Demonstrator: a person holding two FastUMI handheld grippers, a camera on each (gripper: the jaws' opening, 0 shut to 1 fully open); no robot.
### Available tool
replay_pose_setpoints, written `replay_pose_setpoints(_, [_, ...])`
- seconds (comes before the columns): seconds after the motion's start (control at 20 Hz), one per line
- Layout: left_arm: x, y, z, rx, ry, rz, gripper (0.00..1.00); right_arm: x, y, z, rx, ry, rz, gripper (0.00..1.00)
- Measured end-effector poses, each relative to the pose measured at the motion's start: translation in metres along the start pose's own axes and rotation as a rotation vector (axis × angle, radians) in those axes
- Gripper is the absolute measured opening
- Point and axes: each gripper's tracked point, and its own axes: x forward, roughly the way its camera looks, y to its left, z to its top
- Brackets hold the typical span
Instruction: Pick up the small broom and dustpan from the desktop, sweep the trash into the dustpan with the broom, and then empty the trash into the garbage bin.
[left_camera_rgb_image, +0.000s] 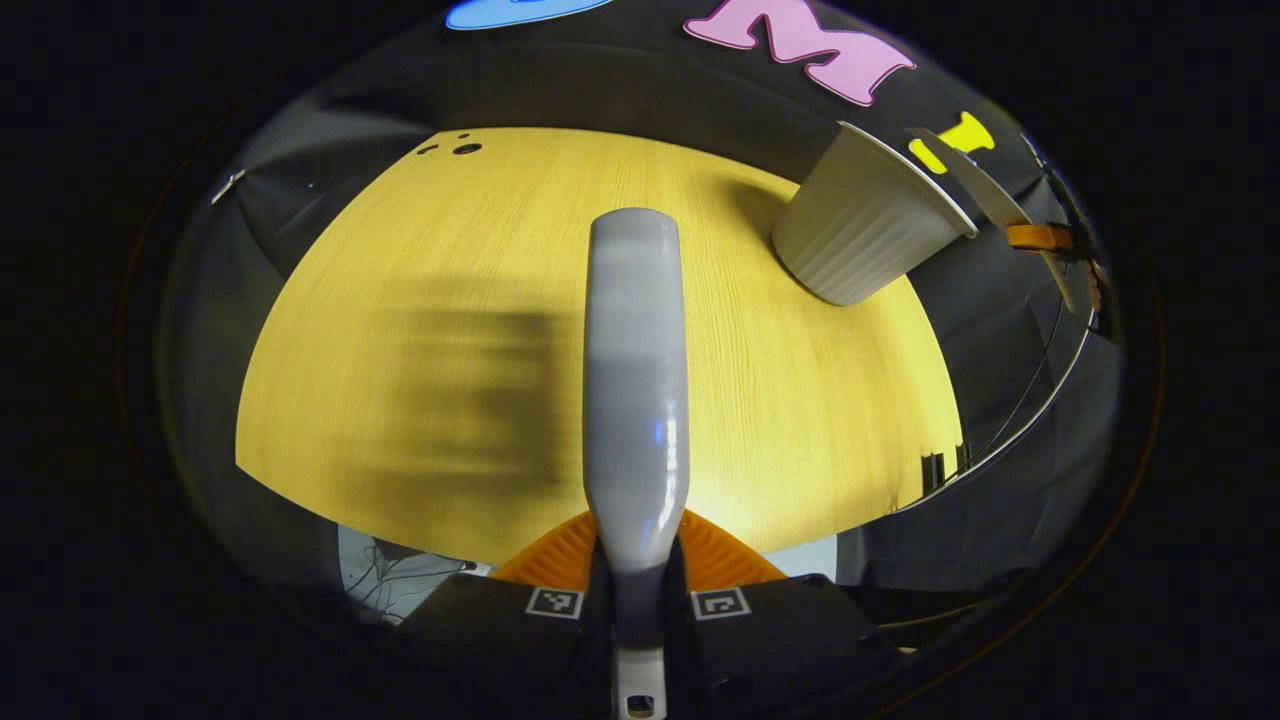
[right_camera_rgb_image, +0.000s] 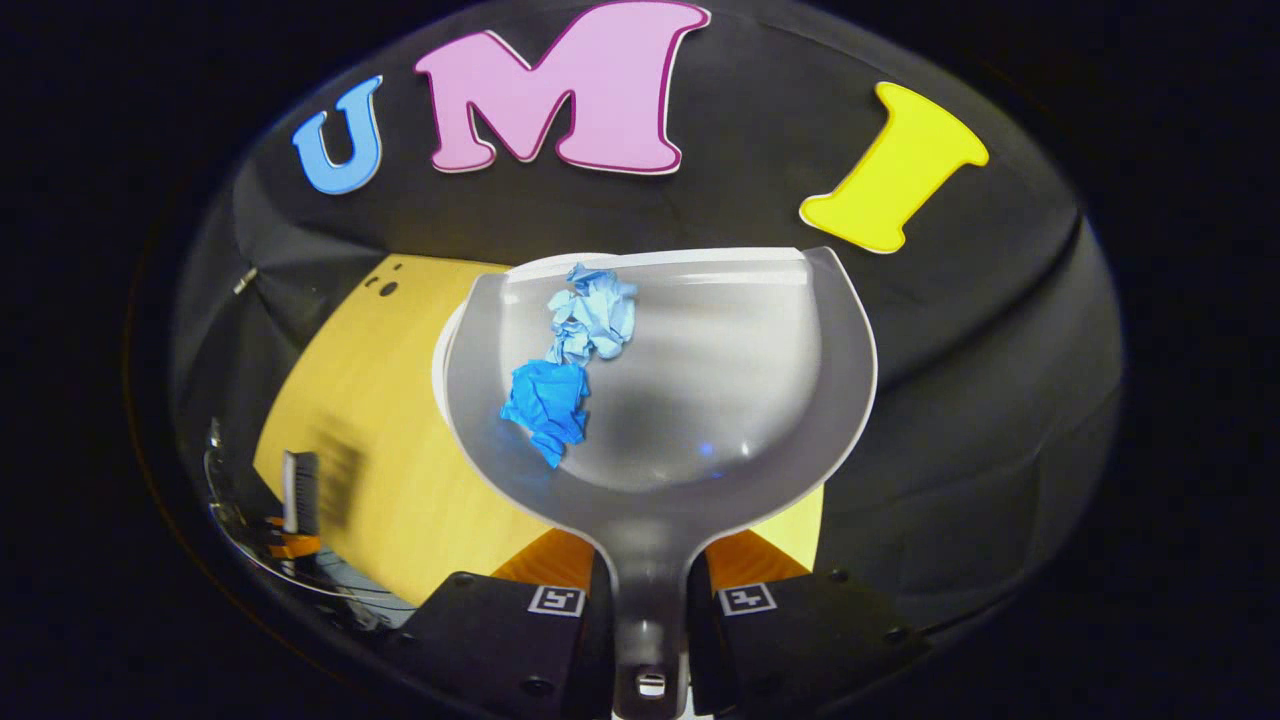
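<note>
Two crumpled paper pieces, one pale blue (right_camera_rgb_image: 592, 318) and one deep blue (right_camera_rgb_image: 546, 402), are carried in the pan of the dustpan (right_camera_rgb_image: 700, 400), towards its left side and front lip. The dustpan is held off the counter (right_camera_rgb_image: 370, 440) by its handle, which is clamped between the fingers of the right hand-held gripper (right_camera_rgb_image: 650, 600). A white rim, judged to be the garbage bin, is partly seen just behind the pan's left edge.

In the left gripper view, the broom (left_camera_rgb_image: 635, 380) is gripped at its handle by the left hand-held gripper (left_camera_rgb_image: 637, 590) and is raised above the counter (left_camera_rgb_image: 800, 400). The white ribbed garbage bin (left_camera_rgb_image: 865, 235) stands at the far right of the counter, and the dustpan's edge (left_camera_rgb_image: 985, 195) is seen just beyond the bin's rim.

Pick-up and sweeping are judged complete: no trash is visible on the counter. Emptying is outstanding; the trash has not yet been tipped into the bin.
</note>
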Motion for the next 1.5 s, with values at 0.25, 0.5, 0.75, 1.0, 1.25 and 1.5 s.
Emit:
replay_pose_setpoints(0.25, [0.004,0.023,0.022,0.009,-0.014,0.016,0.25,0.029,0.001,0.010,-0.070,0.023,-0.090,0.34])
replay_pose_setpoints(0.5, [0.007,0.026,0.032,0.024,-0.010,-0.007,0.25,0.032,-0.010,0.030,-0.153,0.009,-0.204,0.34])
replay_pose_setpoints(0.75, [0.011,0.039,0.042,0.041,-0.004,-0.006,0.25,0.033,-0.025,0.043,-0.404,0.008,-0.378,0.33])
replay_pose_setpoints(1.0, [0.009,0.054,0.053,0.070,-0.004,-0.008,0.25,0.016,-0.033,0.067,-0.653,-0.029,-0.563,0.33])
replay_pose_setpoints(1.25, [0.007,0.064,0.066,0.087,-0.011,-0.027,0.25,-0.022,-0.037,0.091,-0.942,-0.091,-0.747,0.33])
replay_pose_setpoints(1.5, [0.005,0.067,0.071,0.114,-0.007,-0.050,0.25,-0.033,-0.039,0.095,-1.038,-0.076,-0.817,0.33])
